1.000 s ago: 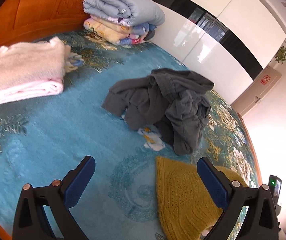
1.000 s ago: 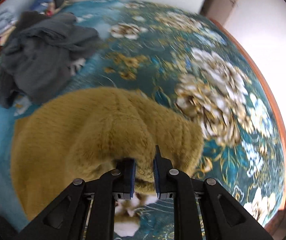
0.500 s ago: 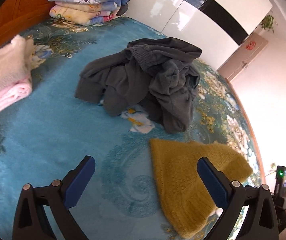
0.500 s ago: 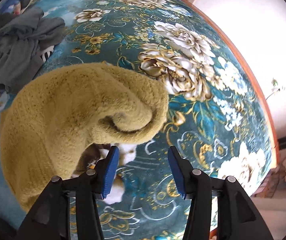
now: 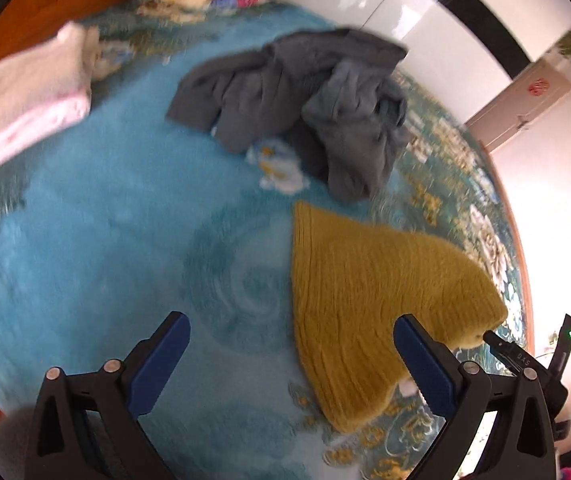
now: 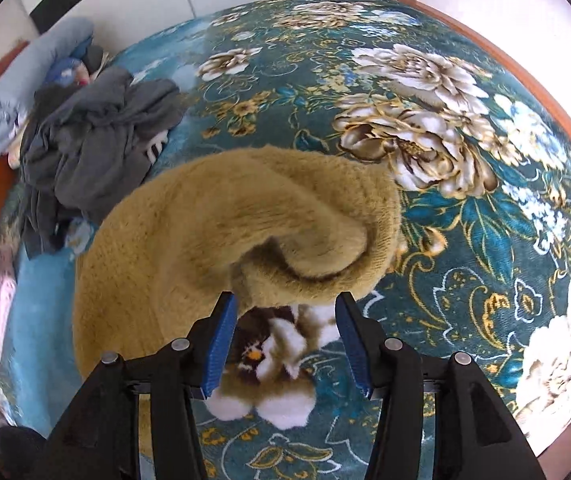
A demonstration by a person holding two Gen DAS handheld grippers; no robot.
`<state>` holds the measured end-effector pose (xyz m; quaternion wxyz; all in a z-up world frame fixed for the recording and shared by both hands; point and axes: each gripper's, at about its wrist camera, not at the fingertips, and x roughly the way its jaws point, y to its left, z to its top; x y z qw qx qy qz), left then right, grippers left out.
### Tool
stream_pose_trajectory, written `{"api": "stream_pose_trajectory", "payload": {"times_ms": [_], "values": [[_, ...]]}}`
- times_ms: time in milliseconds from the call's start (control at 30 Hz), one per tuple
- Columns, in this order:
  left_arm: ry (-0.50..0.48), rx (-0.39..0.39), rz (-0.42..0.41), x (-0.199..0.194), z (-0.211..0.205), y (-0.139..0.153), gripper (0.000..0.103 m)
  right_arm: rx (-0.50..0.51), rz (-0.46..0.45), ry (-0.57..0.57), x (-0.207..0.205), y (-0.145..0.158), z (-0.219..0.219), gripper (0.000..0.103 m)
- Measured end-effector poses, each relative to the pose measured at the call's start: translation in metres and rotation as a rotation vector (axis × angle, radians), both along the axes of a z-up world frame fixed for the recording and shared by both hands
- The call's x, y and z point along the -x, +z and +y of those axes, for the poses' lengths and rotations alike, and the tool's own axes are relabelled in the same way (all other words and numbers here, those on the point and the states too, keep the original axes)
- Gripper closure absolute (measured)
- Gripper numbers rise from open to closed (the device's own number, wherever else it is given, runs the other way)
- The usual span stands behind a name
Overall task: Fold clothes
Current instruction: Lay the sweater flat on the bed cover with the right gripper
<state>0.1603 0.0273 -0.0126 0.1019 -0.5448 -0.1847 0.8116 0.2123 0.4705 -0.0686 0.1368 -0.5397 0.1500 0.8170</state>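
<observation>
Left gripper [image 5: 291,354]: jaws spread wide, empty; mustard sweater [image 5: 369,300] lies ahead-right of them, grey heap [image 5: 305,112] beyond. Right gripper [image 6: 285,336]: jaws parted, sweater's curled edge just ahead between tips. Seat deep, pinch both layers.

Left black two-finger gripper with blue pads [image 5: 291,354] is spread wide, nothing between its fingers. Right black gripper with blue pads [image 6: 285,332] is parted too, gripping nothing, though its tips look like they're maybe brushing something, hard to tell.
</observation>
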Motion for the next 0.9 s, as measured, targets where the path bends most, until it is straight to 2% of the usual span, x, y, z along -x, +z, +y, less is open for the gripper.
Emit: {"api": "stream_pose_trajectory", "payload": {"times_ms": [133,233,367,533,700,767,800,900], "values": [[-0.005,0.001,-0.136,-0.007,0.026,-0.026,0.0,0.061,0.024,0.013,-0.006,-0.011,0.012,0.051],[-0.068,0.006,-0.212,-0.017,0.055,-0.047,0.0,0.118,0.012,0.002,-0.014,-0.032,0.018,0.051],[-0.124,-0.028,-0.294,-0.024,0.085,-0.071,0.0,0.233,0.045,-0.061,-0.013,-0.047,0.031,0.051],[-0.177,0.025,-0.333,-0.032,0.114,-0.093,0.001,0.372,0.13,-0.165,0.002,-0.051,0.046,0.051],[-0.236,0.067,-0.374,-0.039,0.141,-0.108,0.002,0.507,0.178,-0.28,0.014,-0.057,0.051,0.051],[-0.238,0.085,-0.394,-0.04,0.144,-0.115,0.007,0.54,0.182,-0.298,0.015,-0.056,0.053,0.051],[-0.23,0.088,-0.402,-0.04,0.143,-0.118,0.014,0.555,0.183,-0.306,0.016,-0.055,0.055,0.051],[-0.205,0.077,-0.415,-0.039,0.139,-0.121,0.017,0.541,0.176,-0.318,0.019,-0.057,0.059,0.051]]}}
